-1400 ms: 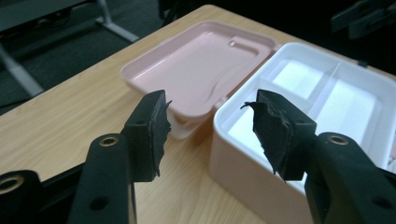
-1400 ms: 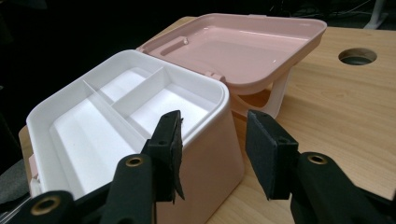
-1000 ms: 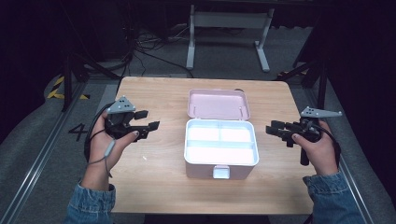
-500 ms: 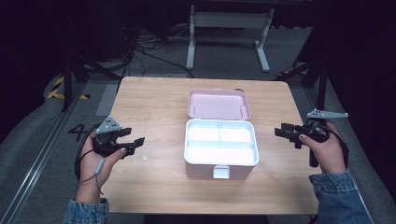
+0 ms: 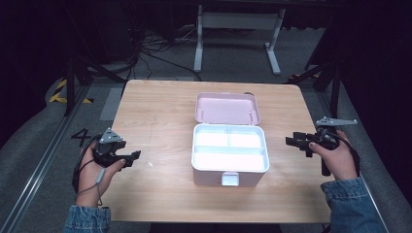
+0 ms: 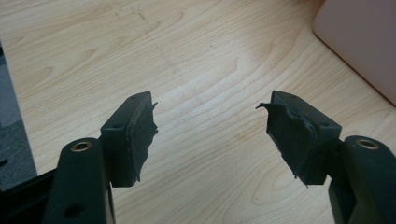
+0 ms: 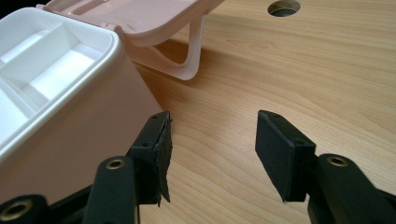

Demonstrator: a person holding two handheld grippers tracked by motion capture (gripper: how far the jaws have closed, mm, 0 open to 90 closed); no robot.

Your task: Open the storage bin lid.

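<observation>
jaws: left gripper (image 5: 132,156) and right gripper (image 5: 291,141) just spread wide, nothing between | open pink plastic box with white tray (image 5: 230,154) | between them, untouched

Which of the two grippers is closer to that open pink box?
Right. The right gripper sits just off the pink box; the left gripper is farther out, both open.

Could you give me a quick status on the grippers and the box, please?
Left gripper and right gripper open, empty, fingers just spread. Pink box open between them, untouched. Nothing in the way.
</observation>
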